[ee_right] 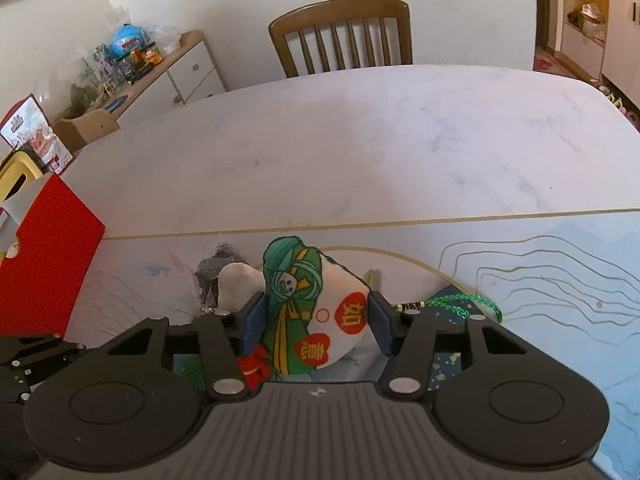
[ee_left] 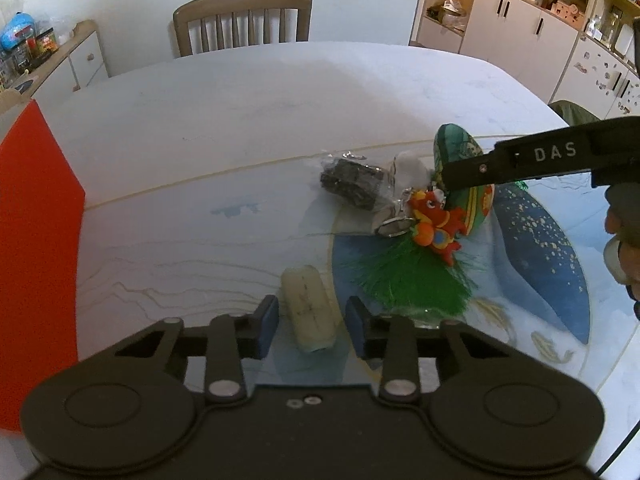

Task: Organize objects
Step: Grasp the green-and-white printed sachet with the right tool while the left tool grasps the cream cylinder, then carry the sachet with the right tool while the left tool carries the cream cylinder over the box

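Pinching the pouch (ee_right: 316,312) — right claw (ee_right: 316,320); left claw (ee_left: 312,320) wide around tube (ee_left: 310,308).

Wall: plain white (ee_right: 460,8).
Chair: wooden, slatted back (ee_right: 344,34), behind the marble-pattern table (ee_right: 320,140).
Left: low white-drawered sideboard (ee_right: 192,72), cluttered top.
Right: white cabinets with open shelving (ee_left: 520,20).

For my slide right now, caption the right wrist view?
Right gripper closing around a printed fabric sachet with green tassel on the marble table.
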